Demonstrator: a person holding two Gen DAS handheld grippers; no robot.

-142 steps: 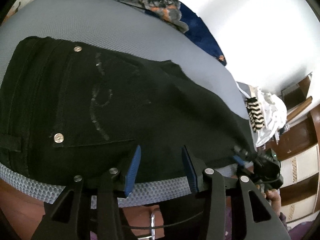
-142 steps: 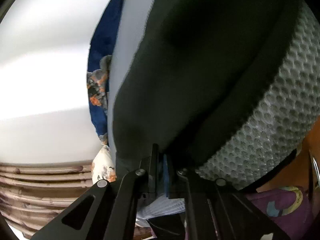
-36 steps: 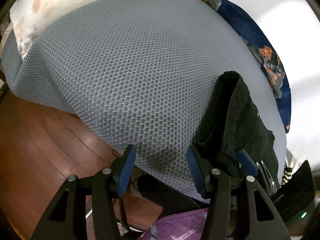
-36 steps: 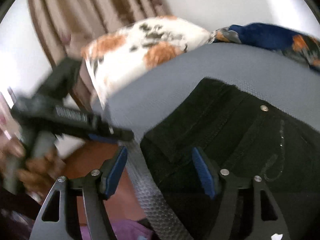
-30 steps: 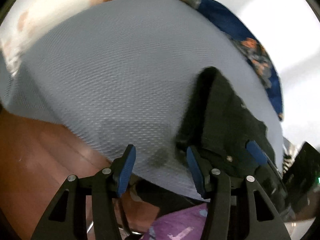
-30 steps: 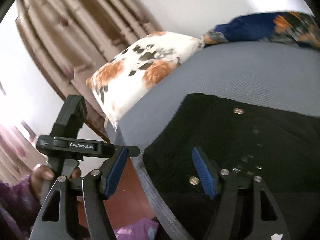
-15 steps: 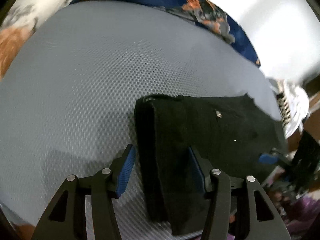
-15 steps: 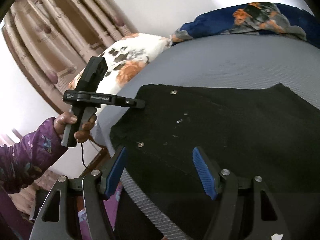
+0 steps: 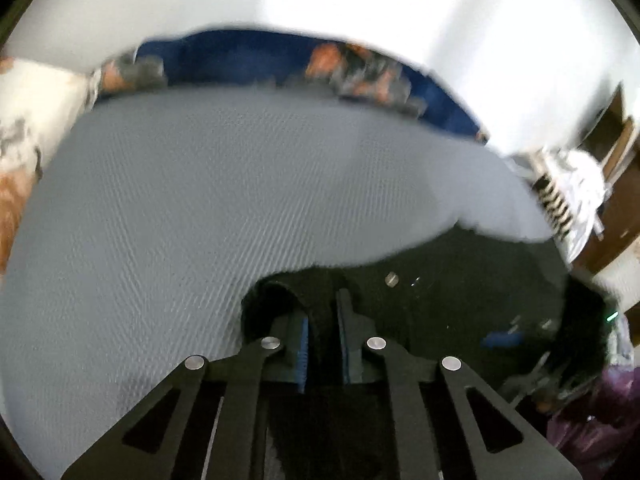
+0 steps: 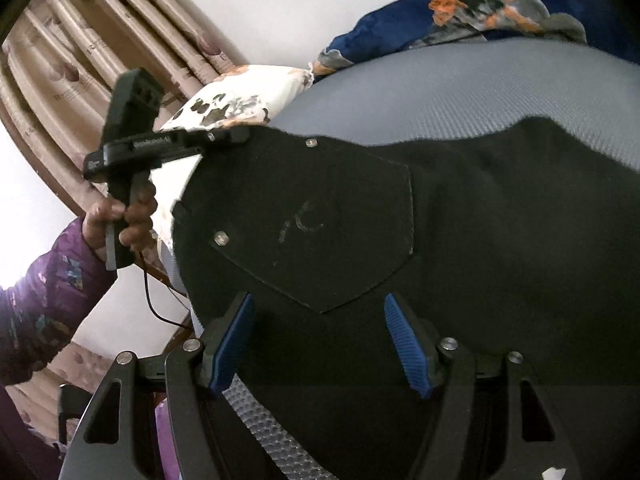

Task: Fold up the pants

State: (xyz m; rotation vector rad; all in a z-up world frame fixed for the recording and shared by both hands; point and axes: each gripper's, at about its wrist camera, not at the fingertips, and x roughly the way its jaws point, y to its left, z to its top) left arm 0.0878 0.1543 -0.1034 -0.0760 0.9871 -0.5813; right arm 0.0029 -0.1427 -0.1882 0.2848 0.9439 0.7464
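Pants (image 10: 460,232): black, lying on the grey mesh bed (image 9: 240,184), back pocket up, near its front edge | left tool (image 9: 322,328): clenched on the waistband corner | right tool (image 10: 320,340): spread wide above the pocket, grasping nothing | floral pillow (image 10: 240,100) behind.

The pants (image 10: 460,240) are black, with silver rivets and a faint pale curl stitched on the back pocket (image 10: 332,224). The mattress cover (image 9: 240,184) beneath is grey with a fine honeycomb mesh. A dark blue blanket (image 10: 472,8) carries orange and grey flowers. The pillow (image 10: 240,100) is white with orange and black blotches. The curtain (image 10: 80,48) is brown and beige in vertical stripes. The sleeve (image 10: 44,304) is purple with small coloured prints. Both grippers are black with blue finger pads (image 10: 408,344).
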